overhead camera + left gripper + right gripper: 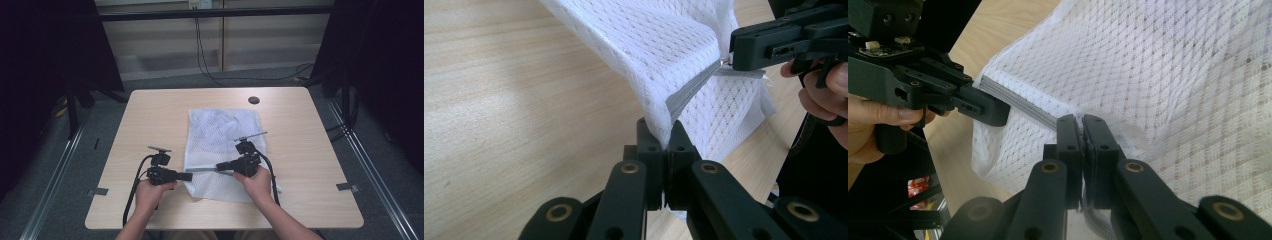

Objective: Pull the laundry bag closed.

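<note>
White mesh laundry bag (pixel 222 150), lying flat on a pale wood-grain table (pixel 150 115), near the person's edge and about midway across it. A grey zipper strip (pixel 202 170) runs along the bag close to its near end, and both tools grip the bag along that line.

Left gripper (pixel 188 176): jaws clenched on the bag's left edge at the end of the zipper; in the left gripper view the mesh rises in a pinched fold straight out of the closed jaws. Right gripper (pixel 219 166): jaws likewise clenched, biting the zipper line farther along; whether they hold the slider itself or just the tape and mesh cannot be told. The stretch of zipper between the two tools is lifted slightly and drawn taut.

Handling, as a judgement: the bag appears very light, soft and wholly limp, so it drapes, wrinkles and follows any pull rather than keeping its shape. Open-weave mesh is apt to snag on jaw corners and may slide across the smooth tabletop. The reinforced zipper tape and hemmed edge are the firmest places to take hold; single-layer mesh would merely bunch. A dark round hole (pixel 253 100) marks the table's far side, well apart from the bag.
</note>
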Tool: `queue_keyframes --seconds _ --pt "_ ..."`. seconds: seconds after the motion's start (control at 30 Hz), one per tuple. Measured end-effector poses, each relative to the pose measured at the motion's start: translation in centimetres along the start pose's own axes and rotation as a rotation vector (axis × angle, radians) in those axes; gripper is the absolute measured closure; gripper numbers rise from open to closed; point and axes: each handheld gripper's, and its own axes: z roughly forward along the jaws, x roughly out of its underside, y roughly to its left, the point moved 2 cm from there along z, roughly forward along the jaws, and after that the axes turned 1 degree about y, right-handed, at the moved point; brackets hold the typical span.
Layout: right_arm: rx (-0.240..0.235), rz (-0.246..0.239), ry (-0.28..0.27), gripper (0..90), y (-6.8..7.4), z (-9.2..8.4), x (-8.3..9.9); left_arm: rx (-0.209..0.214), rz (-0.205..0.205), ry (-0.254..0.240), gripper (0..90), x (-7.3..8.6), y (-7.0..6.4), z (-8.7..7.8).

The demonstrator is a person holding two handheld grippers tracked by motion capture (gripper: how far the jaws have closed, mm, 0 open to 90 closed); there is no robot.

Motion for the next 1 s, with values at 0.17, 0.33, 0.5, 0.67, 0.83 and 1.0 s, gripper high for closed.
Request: queue_keyframes --seconds 0.17,0.33,0.5,0.67,0.83,1.0 --pt "-0.001 0.003 0.0 87.2 -0.04 -0.08 0.06 0.012 -0.01 0.0 88.7 0.03 -0.04 -0.04" --pt "-0.006 0.006 -0.003 87.3 -0.03 -0.16 0.11 0.005 -0.007 0.0 88.7 0.03 -0.05 0.03" --pt "0.0 -0.004 0.002 87.3 -0.04 -0.12 0.23 -0.006 0.002 0.009 88.8 0.05 0.05 0.08" --pt "0.018 -0.006 0.003 87.3 -0.22 -0.25 0.28 -0.012 0.002 0.004 88.8 -0.01 0.35 -0.16" --pt "0.01 0.01 -0.001 87.2 -0.69 -0.87 0.4 0.002 -0.008 0.001 88.8 0.02 0.25 -0.24" --pt "0.013 0.004 -0.003 87.3 -0.72 -0.91 0.45 -0.004 -0.002 0.001 88.8 0.0 0.36 -0.21"
